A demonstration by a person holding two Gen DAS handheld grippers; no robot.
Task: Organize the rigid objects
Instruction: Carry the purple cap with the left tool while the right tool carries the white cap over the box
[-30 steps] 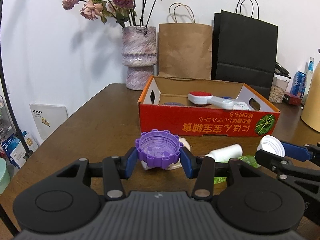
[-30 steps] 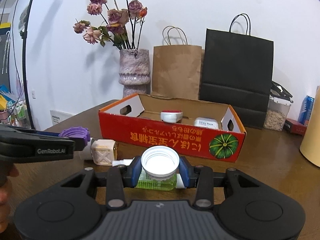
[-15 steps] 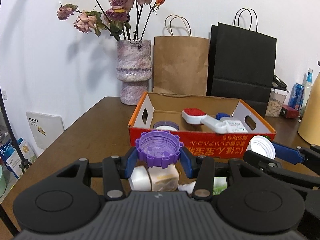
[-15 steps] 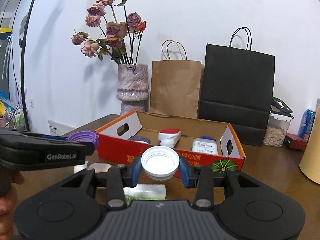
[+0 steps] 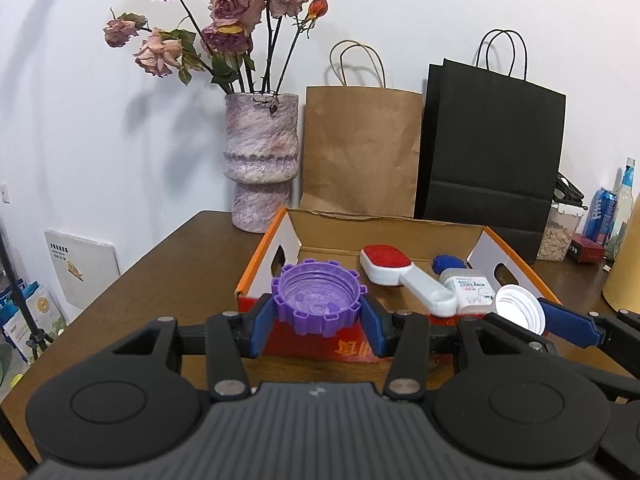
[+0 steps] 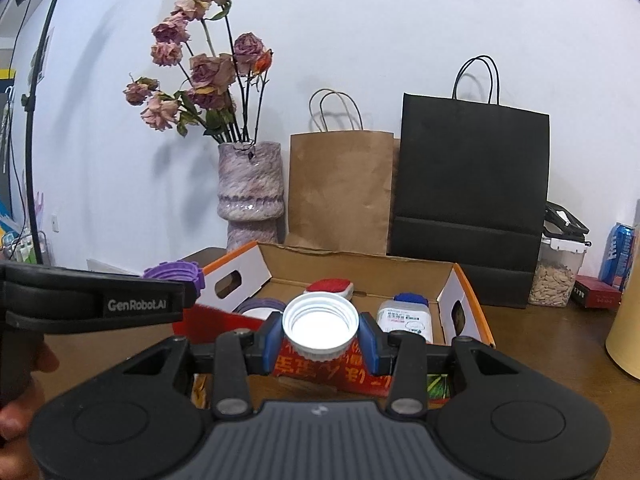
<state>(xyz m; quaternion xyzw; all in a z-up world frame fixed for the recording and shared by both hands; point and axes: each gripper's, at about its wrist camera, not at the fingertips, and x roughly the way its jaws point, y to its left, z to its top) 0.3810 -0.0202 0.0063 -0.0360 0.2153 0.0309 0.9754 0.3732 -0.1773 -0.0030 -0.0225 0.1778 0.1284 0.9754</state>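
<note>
My left gripper point(image 5: 319, 317) is shut on a purple ribbed cap point(image 5: 318, 297), held above the near left wall of the red cardboard box point(image 5: 404, 350). My right gripper point(image 6: 320, 336) is shut on a white cap point(image 6: 320, 326), held above the box's front wall point(image 6: 332, 372); this cap also shows in the left wrist view point(image 5: 519, 314). Inside the box lie a red-and-white brush point(image 5: 400, 276), a white bottle with a blue cap point(image 6: 406, 312) and a purple-rimmed lid point(image 6: 262, 306).
A pink vase of dried roses point(image 5: 260, 164), a brown paper bag point(image 5: 360, 152) and a black paper bag point(image 5: 492, 152) stand behind the box on the brown table point(image 5: 168, 280). A jar of seeds point(image 6: 558, 276) and a blue can point(image 6: 620, 256) stand at the right.
Both grippers have risen with their caps and moved forward over the box's near edge. The loose items on the table in front of the box have dropped out of sight.
</note>
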